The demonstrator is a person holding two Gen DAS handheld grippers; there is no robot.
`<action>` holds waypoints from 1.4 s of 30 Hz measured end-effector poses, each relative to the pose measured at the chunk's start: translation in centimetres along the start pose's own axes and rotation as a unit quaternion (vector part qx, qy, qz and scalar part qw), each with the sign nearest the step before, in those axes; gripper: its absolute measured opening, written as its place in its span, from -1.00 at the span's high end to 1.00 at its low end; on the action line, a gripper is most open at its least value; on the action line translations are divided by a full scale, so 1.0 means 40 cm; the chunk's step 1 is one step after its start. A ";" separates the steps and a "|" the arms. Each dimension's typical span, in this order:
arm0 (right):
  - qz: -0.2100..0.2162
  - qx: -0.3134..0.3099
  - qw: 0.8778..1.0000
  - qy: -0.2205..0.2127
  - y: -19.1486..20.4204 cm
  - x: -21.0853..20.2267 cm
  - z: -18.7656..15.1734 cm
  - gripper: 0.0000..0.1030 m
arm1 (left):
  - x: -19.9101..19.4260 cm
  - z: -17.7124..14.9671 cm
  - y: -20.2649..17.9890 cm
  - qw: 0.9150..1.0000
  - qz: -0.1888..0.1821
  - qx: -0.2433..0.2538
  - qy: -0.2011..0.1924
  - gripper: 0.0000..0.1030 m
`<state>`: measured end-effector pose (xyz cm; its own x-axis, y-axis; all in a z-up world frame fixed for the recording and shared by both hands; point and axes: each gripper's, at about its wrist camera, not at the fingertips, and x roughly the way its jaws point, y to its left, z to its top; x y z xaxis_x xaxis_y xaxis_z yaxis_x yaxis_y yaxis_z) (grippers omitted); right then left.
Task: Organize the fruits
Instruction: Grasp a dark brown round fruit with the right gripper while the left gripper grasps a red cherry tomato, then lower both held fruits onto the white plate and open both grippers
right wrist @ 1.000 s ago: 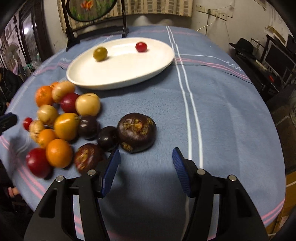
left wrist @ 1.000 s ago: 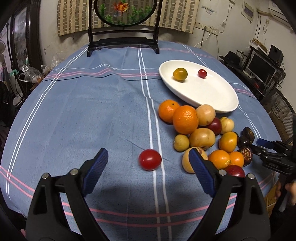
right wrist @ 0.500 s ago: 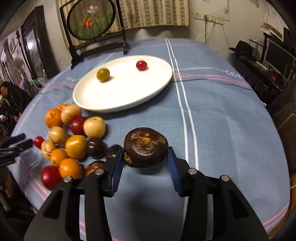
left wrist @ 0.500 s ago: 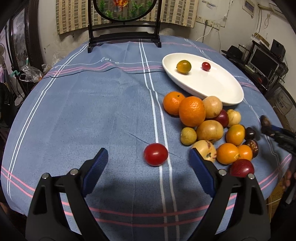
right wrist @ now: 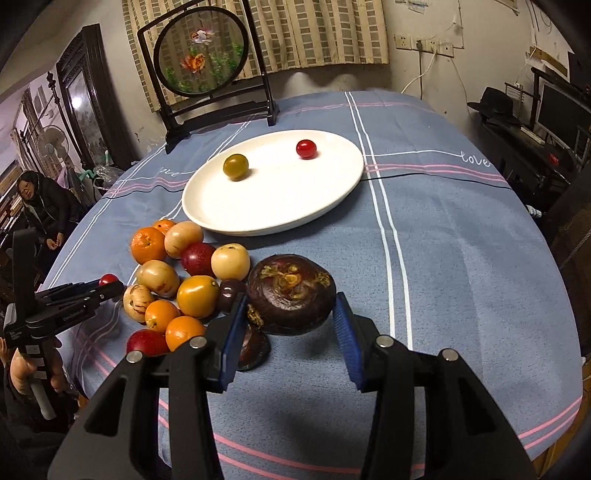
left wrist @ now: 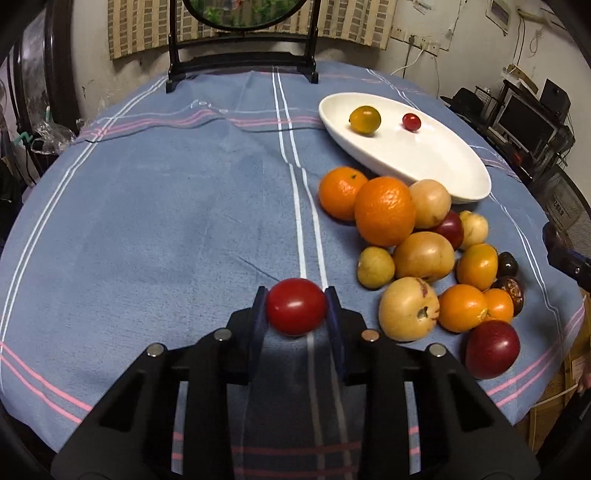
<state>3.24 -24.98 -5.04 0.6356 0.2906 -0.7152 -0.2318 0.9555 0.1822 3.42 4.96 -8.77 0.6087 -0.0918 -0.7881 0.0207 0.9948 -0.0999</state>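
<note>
Tongs on the left point(left wrist: 296, 304) are closing, their pads pressed on a red tomato point(left wrist: 296, 305) that sits on the blue-clothed bench point(left wrist: 166, 221) beside the fruit pile point(left wrist: 406, 258). Right tongs point(right wrist: 290, 317) stay out of it, clamped on a dark mangosteen point(right wrist: 291, 293) just short of the white plate point(right wrist: 280, 199).

A lived-in home: clothed table point(right wrist: 461, 236), embroidered screen point(right wrist: 201, 55), curtain point(right wrist: 332, 33), monitor point(right wrist: 561, 114).

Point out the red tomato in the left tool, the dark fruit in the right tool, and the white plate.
red tomato point(left wrist: 295, 305), left wrist view, front face.
dark fruit point(right wrist: 291, 293), right wrist view, top.
white plate point(right wrist: 280, 199), right wrist view, bare middle.
</note>
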 end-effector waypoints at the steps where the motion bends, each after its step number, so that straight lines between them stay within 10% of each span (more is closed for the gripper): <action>1: 0.001 -0.001 1.000 -0.001 0.002 -0.002 0.001 0.09 | -0.006 0.001 -0.002 1.000 -0.003 0.001 -0.001 0.40; 13: 0.005 -0.004 1.000 0.003 0.011 0.018 0.006 0.09 | -0.038 0.044 -0.077 0.999 -0.037 0.034 -0.005 0.40; 20: 0.009 -0.023 1.000 -0.001 0.026 0.052 0.089 0.09 | -0.002 0.209 -0.146 0.996 -0.044 0.070 -0.014 0.40; 31: 0.009 -0.026 0.999 0.040 -0.016 0.301 0.356 0.09 | 0.247 0.559 -0.253 0.997 -0.045 0.057 0.015 0.39; 40: 0.008 -0.011 0.998 0.063 -0.052 0.422 0.419 0.09 | 0.396 0.622 -0.295 0.996 -0.037 0.055 0.052 0.36; 42: 0.002 -0.010 0.997 0.072 -0.051 0.439 0.422 -0.05 | 0.409 0.626 -0.295 0.996 -0.030 0.058 0.055 0.08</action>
<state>27.30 -21.00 -6.58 0.5225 0.2836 -0.8041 -0.2498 0.9526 0.1737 33.00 -7.15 -5.25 0.5125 -0.1485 -0.8458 0.1497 0.9853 -0.0823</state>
